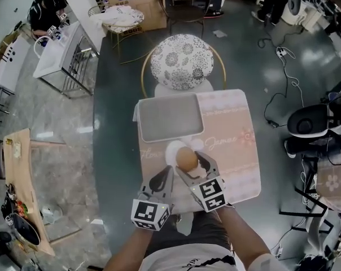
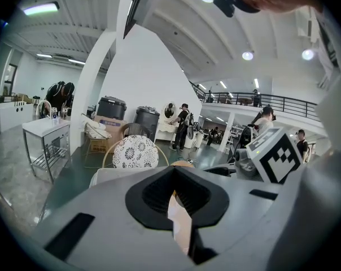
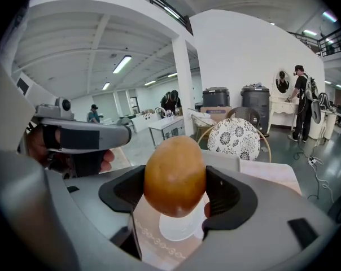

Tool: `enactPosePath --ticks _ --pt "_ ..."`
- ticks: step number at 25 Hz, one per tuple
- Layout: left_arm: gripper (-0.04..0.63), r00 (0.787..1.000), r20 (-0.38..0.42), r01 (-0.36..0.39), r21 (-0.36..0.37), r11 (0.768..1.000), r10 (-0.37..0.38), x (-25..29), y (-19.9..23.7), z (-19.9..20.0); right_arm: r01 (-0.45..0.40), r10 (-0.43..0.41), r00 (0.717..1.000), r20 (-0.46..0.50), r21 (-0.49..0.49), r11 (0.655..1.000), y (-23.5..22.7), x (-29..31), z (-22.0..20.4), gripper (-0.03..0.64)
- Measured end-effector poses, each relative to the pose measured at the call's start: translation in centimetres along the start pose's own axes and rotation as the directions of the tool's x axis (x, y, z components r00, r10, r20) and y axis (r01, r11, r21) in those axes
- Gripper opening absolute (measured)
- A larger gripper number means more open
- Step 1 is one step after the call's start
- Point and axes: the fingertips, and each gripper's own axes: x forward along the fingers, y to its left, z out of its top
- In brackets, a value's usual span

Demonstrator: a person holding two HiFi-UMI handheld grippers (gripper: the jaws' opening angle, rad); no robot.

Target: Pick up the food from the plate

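A brown, egg-shaped potato point(image 1: 187, 159) point(image 3: 175, 176) hangs just above a small white plate point(image 1: 171, 149) point(image 3: 179, 228) on the pink-clothed table point(image 1: 232, 145). My right gripper point(image 1: 188, 164) point(image 3: 176, 192) is shut on the potato, its black pads pressed to both sides. To its left, over the table's near edge, my left gripper point(image 1: 164, 178) point(image 2: 175, 195) is shut with nothing in it. In the left gripper view the potato's top point(image 2: 182, 164) peeks over the jaws, and the right gripper's marker cube point(image 2: 275, 156) is at the right.
A grey tray point(image 1: 170, 116) lies on the table's far left part, just beyond the plate. A round chair with a patterned cushion point(image 1: 182, 61) stands behind the table. A black office chair point(image 1: 309, 122) and cables are on the floor at the right.
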Motion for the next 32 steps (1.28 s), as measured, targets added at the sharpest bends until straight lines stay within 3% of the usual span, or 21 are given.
enactPosePath --ticks 14,32 --pt "0.006 0.999 0.047 0.012 0.019 1.0 -0.013 -2.2 -2.9 5.5 0.008 -0.008 0.99 0.139 0.001 1.0 0.7 -6.0 6.9 0.324" --pt "0.006 0.988 0.151 0.008 0.058 0.998 -0.017 -4.8 -5.6 14.1 0.008 0.012 0.939 0.343 -0.057 0.998 2.3 -14.2 16.2 0.324"
